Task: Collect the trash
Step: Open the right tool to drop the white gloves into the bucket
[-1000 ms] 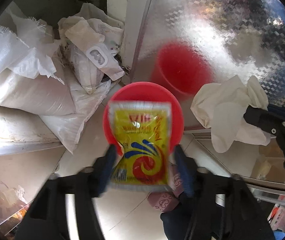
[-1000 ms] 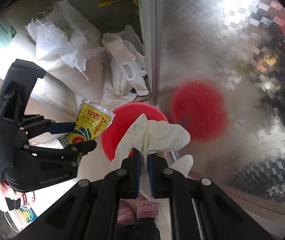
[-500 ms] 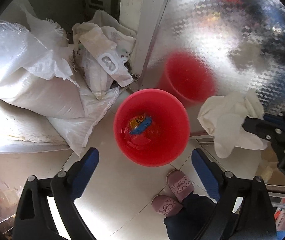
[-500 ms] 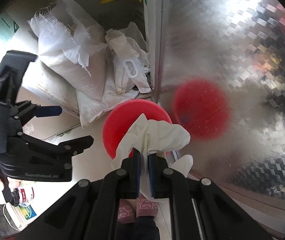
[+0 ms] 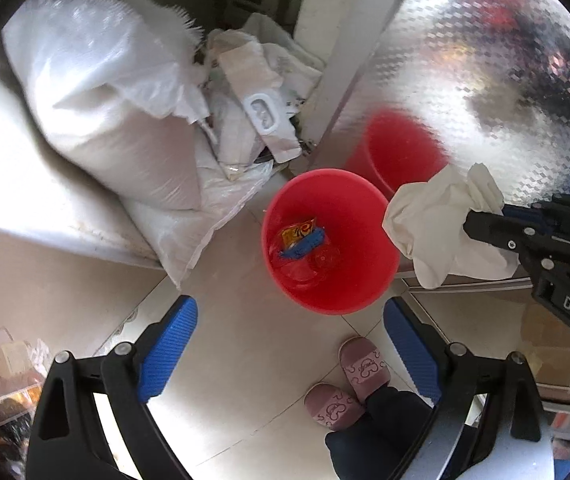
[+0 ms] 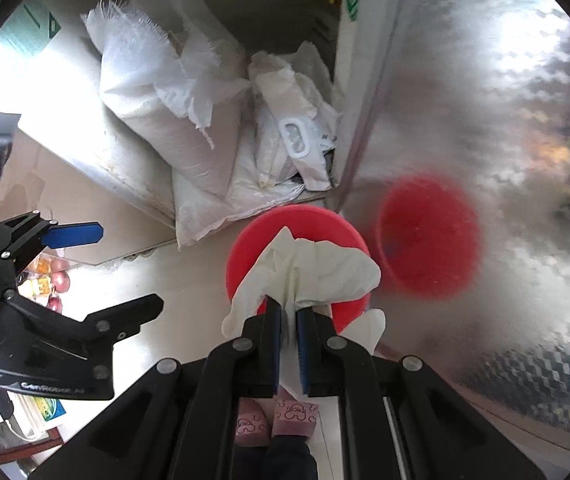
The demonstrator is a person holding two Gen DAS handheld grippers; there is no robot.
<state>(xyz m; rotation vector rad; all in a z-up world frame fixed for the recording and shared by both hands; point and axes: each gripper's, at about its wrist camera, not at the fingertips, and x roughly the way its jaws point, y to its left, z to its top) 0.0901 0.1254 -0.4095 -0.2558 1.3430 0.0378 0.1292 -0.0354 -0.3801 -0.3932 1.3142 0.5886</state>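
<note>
Dropped from the left gripper (image 5: pixel 291 334) a second ago, the yellow packet (image 5: pixel 297 236) now lies at the bottom of the red bin (image 5: pixel 349 208), and that gripper's jaws, which have just been opening, stand wide apart with nothing between them, over the floor beside the bin. Right gripper (image 6: pixel 289 320) is pressed together on a crumpled white tissue (image 6: pixel 309 270), held above the bin's rim. White sacks (image 5: pixel 117 120) lean against the wall behind. Pink slippers (image 5: pixel 345 380) stand below the bin.
</note>
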